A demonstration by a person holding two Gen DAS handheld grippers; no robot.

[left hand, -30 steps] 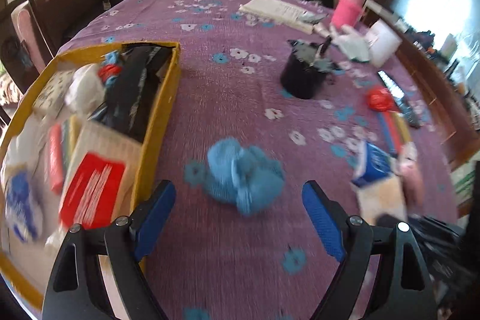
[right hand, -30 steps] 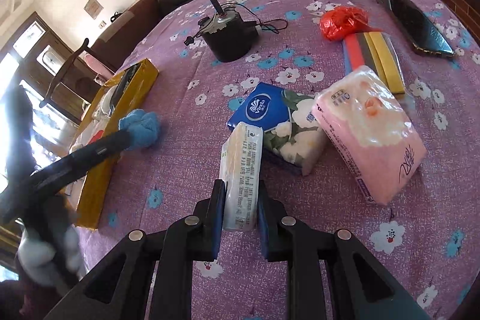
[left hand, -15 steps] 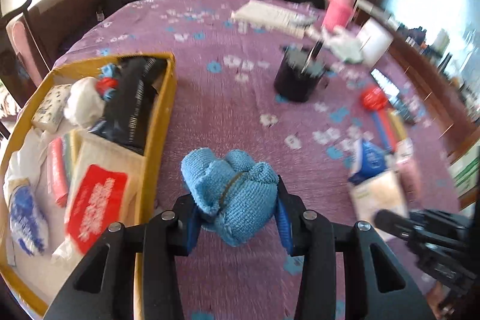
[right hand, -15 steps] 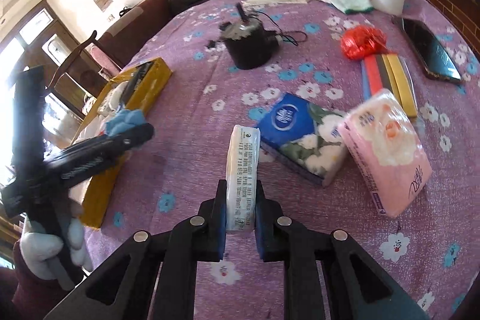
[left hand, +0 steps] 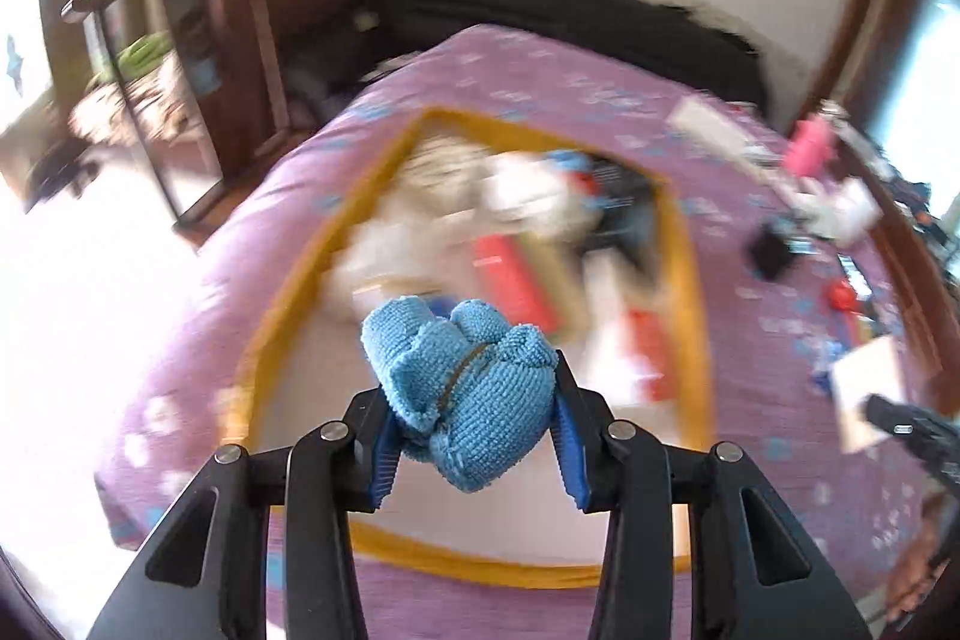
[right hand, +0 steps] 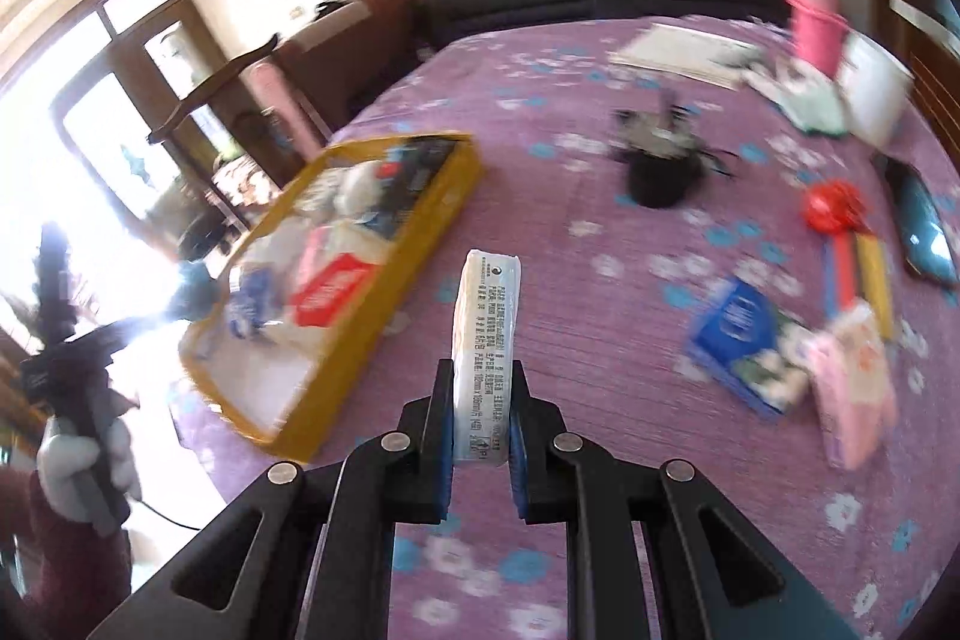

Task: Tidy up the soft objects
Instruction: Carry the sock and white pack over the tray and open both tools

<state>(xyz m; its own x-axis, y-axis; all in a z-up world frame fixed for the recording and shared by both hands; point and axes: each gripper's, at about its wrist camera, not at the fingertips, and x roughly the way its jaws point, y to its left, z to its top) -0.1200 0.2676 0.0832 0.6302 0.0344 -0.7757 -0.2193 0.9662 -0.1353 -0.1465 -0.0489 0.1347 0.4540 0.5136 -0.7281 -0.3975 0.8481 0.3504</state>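
My left gripper (left hand: 474, 436) is shut on a bundled blue cloth (left hand: 462, 382) and holds it above the near end of the yellow box (left hand: 690, 280), which holds several soft packs. My right gripper (right hand: 480, 418) is shut on a white tissue pack (right hand: 487, 340), upright and lifted above the purple tablecloth, to the right of the yellow box (right hand: 420, 244). A blue tissue pack (right hand: 744, 340) and a pink tissue pack (right hand: 852, 388) lie on the table at the right. The left gripper with the blue cloth (right hand: 195, 280) shows at the far left.
A black pot (right hand: 660, 166) stands mid-table. A red bag (right hand: 831, 208), coloured strips (right hand: 858, 268) and a phone (right hand: 924, 232) lie at the right. A pink bottle (right hand: 813, 22), white tub (right hand: 873, 88) and papers (right hand: 678, 49) are at the back. Chairs stand left of the table.
The left gripper closed on the blue cloth, lifted it and swung left over the yellow box. The right gripper lifted the white tissue pack off the table and moved towards the box.
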